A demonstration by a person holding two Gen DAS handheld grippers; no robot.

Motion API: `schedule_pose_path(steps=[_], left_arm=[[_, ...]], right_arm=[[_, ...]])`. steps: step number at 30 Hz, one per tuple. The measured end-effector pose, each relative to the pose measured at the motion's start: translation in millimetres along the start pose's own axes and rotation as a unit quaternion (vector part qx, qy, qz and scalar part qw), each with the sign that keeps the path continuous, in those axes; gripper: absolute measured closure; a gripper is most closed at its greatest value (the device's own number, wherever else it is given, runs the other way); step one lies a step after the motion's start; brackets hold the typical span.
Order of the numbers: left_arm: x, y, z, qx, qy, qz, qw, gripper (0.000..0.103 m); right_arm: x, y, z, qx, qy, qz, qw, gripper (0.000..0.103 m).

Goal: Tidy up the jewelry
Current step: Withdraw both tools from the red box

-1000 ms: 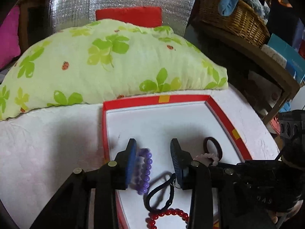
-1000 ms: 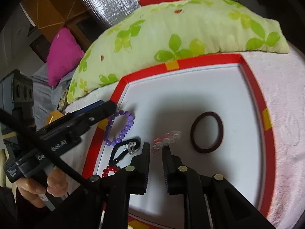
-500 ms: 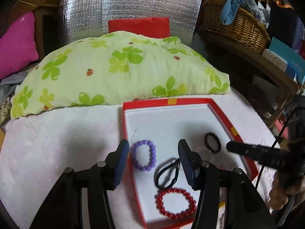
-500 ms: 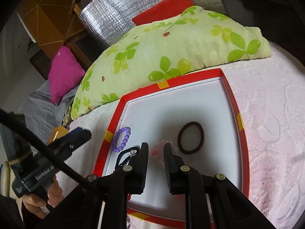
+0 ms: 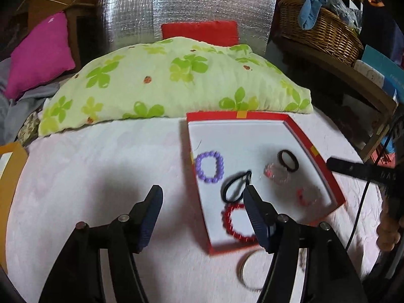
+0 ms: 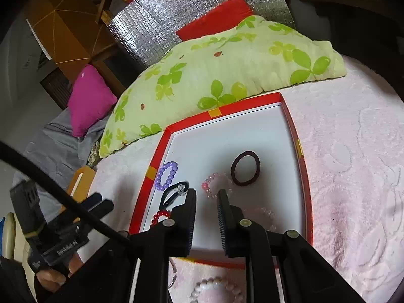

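Jewelry is gathered in a shallow red-rimmed tray [image 5: 317, 157] with a white floor, laid on a pale pink textured cover [image 5: 101, 164] in front of a green floral pillow [image 5: 176, 85]. In the left wrist view, a purple bead bracelet [image 5: 209, 167] lies near the tray's left wall, with a black hair tie [image 5: 236, 185] and a red bead bracelet [image 5: 237, 223] closer to the camera, a dark elastic ring [image 5: 287, 160] to the right, and a clear pink bracelet [image 5: 276, 174] beside that ring (blurred here). The left claw [image 5: 202, 207] is seen spread wide and opening further, nothing between its pads; its left finger hangs over the cover and its right finger over the tray's near end. A thin metal bangle [image 5: 248, 270] on the cover outside the tray is shown only in this view.

In the right wrist view, the right claw [image 6: 205, 217] is held over the tray's near part, its pads apart by a narrow gap and opening, empty. The same clear pink bracelet [image 6: 217, 185] lies just past its tips. A white bead bracelet [image 6: 217, 290], outside the tray on the cover, appears only here, as does the person's left hand [image 6: 54, 276] gripping the other tool.
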State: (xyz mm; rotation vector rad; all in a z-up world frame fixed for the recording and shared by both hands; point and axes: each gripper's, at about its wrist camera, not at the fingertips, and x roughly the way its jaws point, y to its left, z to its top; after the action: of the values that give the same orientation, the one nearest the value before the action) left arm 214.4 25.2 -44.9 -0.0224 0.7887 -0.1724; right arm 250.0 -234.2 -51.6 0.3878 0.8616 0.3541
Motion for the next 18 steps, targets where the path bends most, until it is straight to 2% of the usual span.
schedule_pose_path(steps=[4,13,18], left_arm=[[-13.5,1.5,-15.8,-0.004,0.001,0.003,1.0,0.034],[-41.9,1.2,-60.5,-0.005,0.007,0.005,1.0,0.031],[-51.8,-1.7,-82.1,-0.004,0.015,0.008,0.9999,0.031]], right_arm=[[-19.7,-0.6,-9.2,0.006,-0.019,0.002,1.0,0.058],[-70.8,-5.6,-49.8,0.007,-0.045,0.011,0.999,0.057],[-80.3,-10.3,-78.5,0.007,-0.028,-0.007,1.0,0.057]])
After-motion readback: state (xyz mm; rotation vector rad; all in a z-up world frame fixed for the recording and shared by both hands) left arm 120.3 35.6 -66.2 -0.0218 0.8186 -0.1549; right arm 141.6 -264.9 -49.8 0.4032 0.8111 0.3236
